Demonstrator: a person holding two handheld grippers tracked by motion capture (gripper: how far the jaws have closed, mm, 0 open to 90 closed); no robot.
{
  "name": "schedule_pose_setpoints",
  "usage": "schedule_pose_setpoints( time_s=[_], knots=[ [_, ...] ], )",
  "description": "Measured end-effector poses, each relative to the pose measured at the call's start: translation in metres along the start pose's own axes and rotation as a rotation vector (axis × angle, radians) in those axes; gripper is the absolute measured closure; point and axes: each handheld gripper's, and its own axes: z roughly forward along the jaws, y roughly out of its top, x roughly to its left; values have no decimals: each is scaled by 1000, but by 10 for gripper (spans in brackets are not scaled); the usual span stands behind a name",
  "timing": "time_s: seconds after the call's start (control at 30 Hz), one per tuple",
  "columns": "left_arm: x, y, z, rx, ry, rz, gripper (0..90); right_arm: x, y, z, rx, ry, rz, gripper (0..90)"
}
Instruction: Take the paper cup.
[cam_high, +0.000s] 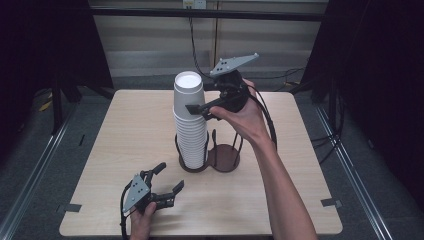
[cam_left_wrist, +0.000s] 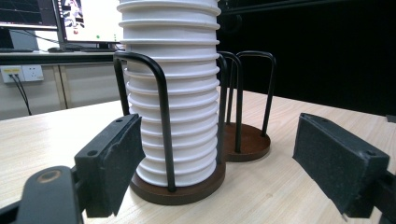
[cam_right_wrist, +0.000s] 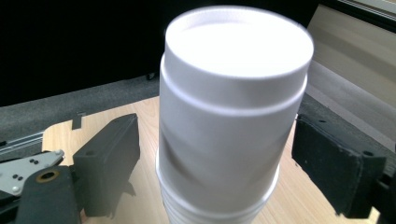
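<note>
While right gripper (cam_right_wrist: 215, 161) flanks top cup (cam_right_wrist: 233, 88) | fingers (cam_right_wrist: 109, 158) clear | left gripper (cam_high: 170, 176) spread

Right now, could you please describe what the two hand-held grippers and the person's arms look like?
Both the left gripper and right gripper are black, with flat rectangular pads, a grey three-cornered plate on top and a trailing black cable. The forearms are bare, without sleeves.

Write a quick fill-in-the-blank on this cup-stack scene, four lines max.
1. The cups are ____ in colour.
2. In the high view the stack fills the ____ bay of the holder.
3. The open jaws of the right hand-held gripper flank the ____ cup.
4. The left hand-held gripper holds ____.
Missing words: white; left; top; nothing.
</note>
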Motion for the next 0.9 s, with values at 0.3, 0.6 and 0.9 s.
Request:
schedule_pose_setpoints(
  time_s=[0.3,0.6,0.9],
  knots=[
    [0,0,0,2,0,0,157,-1,16,11,24,-11,-7,131],
    [1,0,0,0,-2,12,157,-4,20,24,34,-10,-1,142],
    [1,0,0,0,-2,12,157,-5,22,28,24,-9,-11,192]
  ],
)
